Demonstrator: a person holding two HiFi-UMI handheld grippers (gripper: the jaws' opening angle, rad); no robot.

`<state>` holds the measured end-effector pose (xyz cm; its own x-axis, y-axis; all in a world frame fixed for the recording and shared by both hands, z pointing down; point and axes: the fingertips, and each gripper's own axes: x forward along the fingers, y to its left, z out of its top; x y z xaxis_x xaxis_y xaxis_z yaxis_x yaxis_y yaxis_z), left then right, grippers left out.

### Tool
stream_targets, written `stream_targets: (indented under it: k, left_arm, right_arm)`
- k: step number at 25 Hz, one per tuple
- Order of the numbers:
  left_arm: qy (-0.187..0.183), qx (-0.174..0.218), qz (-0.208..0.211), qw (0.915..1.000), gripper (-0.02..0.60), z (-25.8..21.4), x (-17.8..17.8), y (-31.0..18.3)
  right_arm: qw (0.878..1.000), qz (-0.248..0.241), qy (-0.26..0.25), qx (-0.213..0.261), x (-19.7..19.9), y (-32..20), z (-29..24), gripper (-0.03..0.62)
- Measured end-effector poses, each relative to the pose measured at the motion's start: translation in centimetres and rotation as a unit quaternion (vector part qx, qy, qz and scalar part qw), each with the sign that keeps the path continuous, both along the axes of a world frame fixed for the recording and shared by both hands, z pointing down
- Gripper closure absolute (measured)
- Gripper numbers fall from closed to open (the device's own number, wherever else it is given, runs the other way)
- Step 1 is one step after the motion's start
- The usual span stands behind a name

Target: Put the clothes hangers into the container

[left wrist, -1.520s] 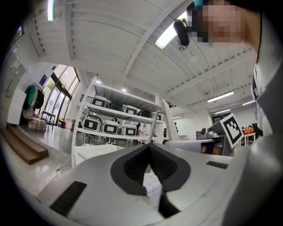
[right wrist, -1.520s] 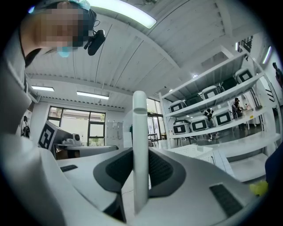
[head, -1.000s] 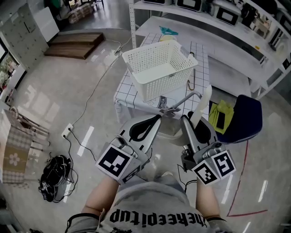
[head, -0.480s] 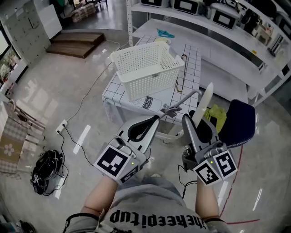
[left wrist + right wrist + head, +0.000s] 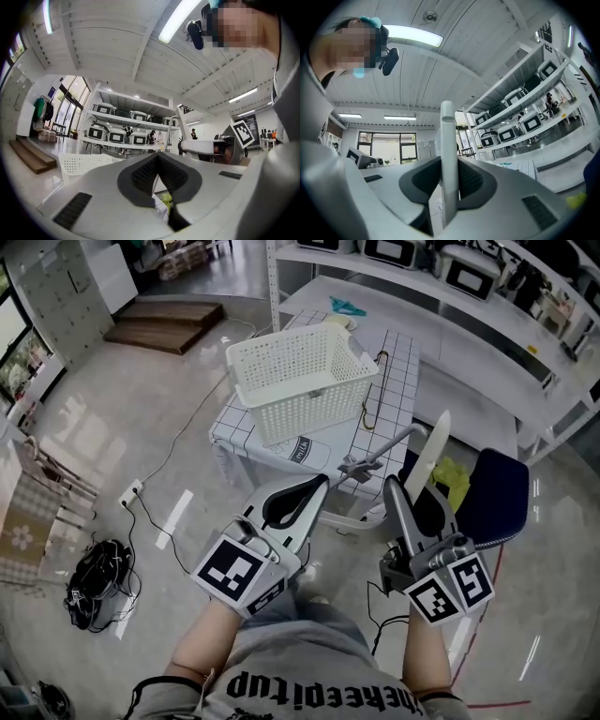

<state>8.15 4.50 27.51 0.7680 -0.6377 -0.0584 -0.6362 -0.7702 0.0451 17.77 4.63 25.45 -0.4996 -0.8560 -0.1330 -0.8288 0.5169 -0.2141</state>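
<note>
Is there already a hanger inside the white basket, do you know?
No, the basket's inside is bare, while the right gripper grips a white hanger.

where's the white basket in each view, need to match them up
Head view: upper centre, the white basket on the checked table.
Left gripper view: low left, the white basket past the grey jaw.
Right gripper view: not seen; the right tongs and the white hanger fill the middle.
Shared landmark: the shelves of boxy white appliances, in all three.
</note>
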Motion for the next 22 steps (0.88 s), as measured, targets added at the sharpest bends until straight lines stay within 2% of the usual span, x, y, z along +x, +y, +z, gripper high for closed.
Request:
stream_targets:
  k: [8, 22]
  left_arm:
    - [0.003, -0.001, -0.028, 0.9996, 0.557, -0.5, -2.4, -2.4]
    - [0.005, -0.003, -0.124, 0.9922, 0.557, -0.6, -11.6, -7.6]
  right_arm:
    - [0.999, -0.029, -0.017, 0.006, -1.5, -2.8, -1.6, 0.5]
    - [0.993, -0.114, -0.027, 0.019, -9.5, -9.5, -3.3, 0.502]
